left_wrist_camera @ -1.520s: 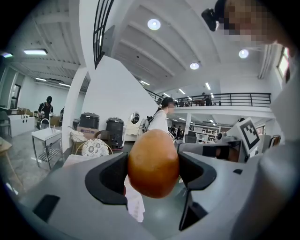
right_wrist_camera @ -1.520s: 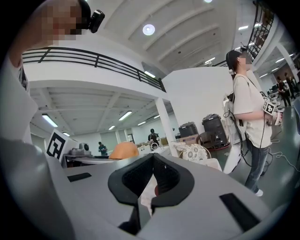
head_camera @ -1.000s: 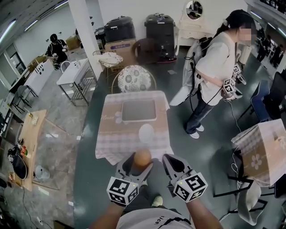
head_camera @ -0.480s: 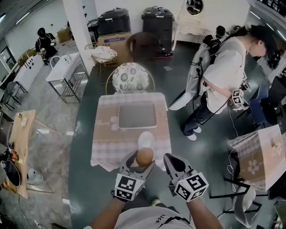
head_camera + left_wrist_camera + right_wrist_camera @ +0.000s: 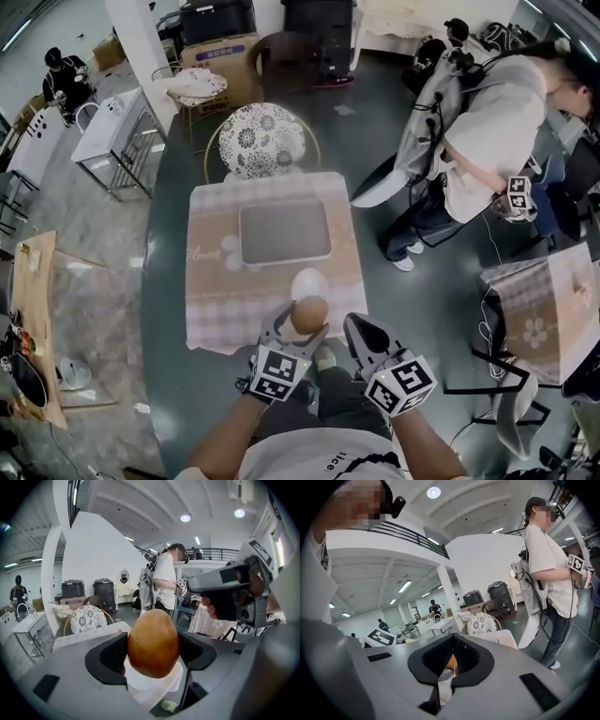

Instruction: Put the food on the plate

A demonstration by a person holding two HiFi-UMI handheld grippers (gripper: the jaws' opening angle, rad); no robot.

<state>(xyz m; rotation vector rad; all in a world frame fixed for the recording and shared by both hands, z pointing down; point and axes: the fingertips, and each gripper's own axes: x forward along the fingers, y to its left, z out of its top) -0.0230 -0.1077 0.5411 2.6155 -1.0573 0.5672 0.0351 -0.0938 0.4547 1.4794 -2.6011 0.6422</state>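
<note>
A brown egg-shaped piece of food [image 5: 309, 314] [image 5: 153, 643] is clamped between the jaws of my left gripper [image 5: 302, 324] [image 5: 153, 654], held in the air at the table's near edge. The white plate [image 5: 309, 280] lies on the checked tablecloth just beyond the food; in the left gripper view the plate [image 5: 138, 682] shows right below it. To the right of the food, off the table's near edge, hovers my right gripper [image 5: 362, 331] [image 5: 446, 668]. It is shut and holds nothing.
A grey tray [image 5: 284, 232] sits mid-table on the checked cloth [image 5: 220, 305]. A chair with a floral cushion [image 5: 262, 141] stands at the far side. A person [image 5: 487, 141] stands to the right of the table, with another covered table [image 5: 548, 314] further right.
Both grippers have moved forward toward the table. The food, still held in the left gripper, has gone from short of the table edge to just beside the plate.
</note>
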